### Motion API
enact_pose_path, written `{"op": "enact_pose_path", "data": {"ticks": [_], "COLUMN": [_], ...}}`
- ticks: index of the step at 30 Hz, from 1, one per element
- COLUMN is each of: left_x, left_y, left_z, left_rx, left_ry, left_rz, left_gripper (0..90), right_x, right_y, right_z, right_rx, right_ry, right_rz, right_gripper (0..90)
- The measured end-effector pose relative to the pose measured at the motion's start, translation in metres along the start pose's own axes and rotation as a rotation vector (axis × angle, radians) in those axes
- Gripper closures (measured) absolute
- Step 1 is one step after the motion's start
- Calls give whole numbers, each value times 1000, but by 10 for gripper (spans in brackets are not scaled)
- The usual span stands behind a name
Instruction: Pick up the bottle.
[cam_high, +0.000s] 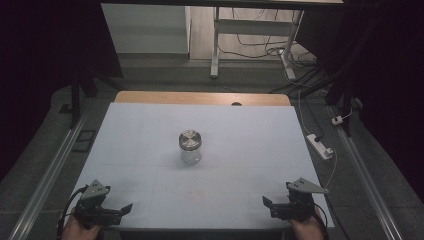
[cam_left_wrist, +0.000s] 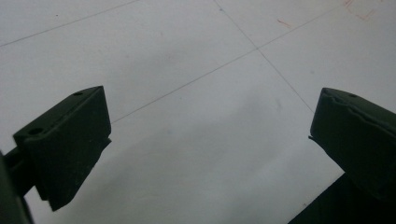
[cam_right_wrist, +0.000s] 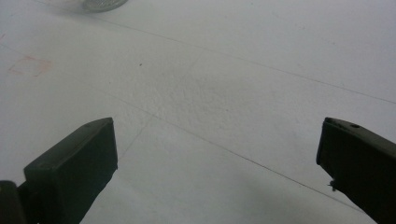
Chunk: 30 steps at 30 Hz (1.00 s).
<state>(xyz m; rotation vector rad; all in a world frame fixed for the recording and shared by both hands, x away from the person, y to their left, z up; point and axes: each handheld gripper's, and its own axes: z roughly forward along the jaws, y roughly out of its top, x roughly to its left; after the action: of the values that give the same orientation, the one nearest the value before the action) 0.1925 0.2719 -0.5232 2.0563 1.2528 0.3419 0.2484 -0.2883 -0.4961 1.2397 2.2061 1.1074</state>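
High view overhead — gripper views skim table (cam_high: 150, 130).

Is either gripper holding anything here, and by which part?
Nothing is held. Left gripper and right gripper stand open over the table, far from the jar.

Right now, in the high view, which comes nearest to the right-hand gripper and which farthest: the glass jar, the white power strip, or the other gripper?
From the right gripper, at the table's near right corner:
1. White power strip, on the floor just off the table's right edge.
2. Glass jar, standing mid-table with its metal lid on.
3. Left gripper, at the near left corner.
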Motion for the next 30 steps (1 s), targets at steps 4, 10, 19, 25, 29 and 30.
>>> {"op": "enact_pose_path", "data": {"ticks": [4, 10, 19, 25, 29, 30], "left_x": [1, 2, 1, 1, 1, 1], "left_y": [0, -1, 2, 6, 7, 9], "left_z": [0, 0, -4, -5, -4, -3], "left_rx": [7, -1, -19, -37, -41, -41], "left_ry": [-7, -19, -26, -36, -43, -50], "left_rz": [-4, -6, 6, 10, 19, 28], "left_gripper": [0, 0, 0, 0, 0, 0], "right_x": [0, 1, 0, 1, 1, 1], "right_y": [0, 0, 0, 0, 1, 1], "right_z": [0, 0, 1, 1, 1, 1], "right_rx": [1, 3, 9, 12, 15, 16], "right_ry": [1, 1, 7, 5, 7, 8], "right_rz": [2, -1, -1, -1, 0, -1], "right_gripper": [0, 0, 0, 0, 0, 0]}}
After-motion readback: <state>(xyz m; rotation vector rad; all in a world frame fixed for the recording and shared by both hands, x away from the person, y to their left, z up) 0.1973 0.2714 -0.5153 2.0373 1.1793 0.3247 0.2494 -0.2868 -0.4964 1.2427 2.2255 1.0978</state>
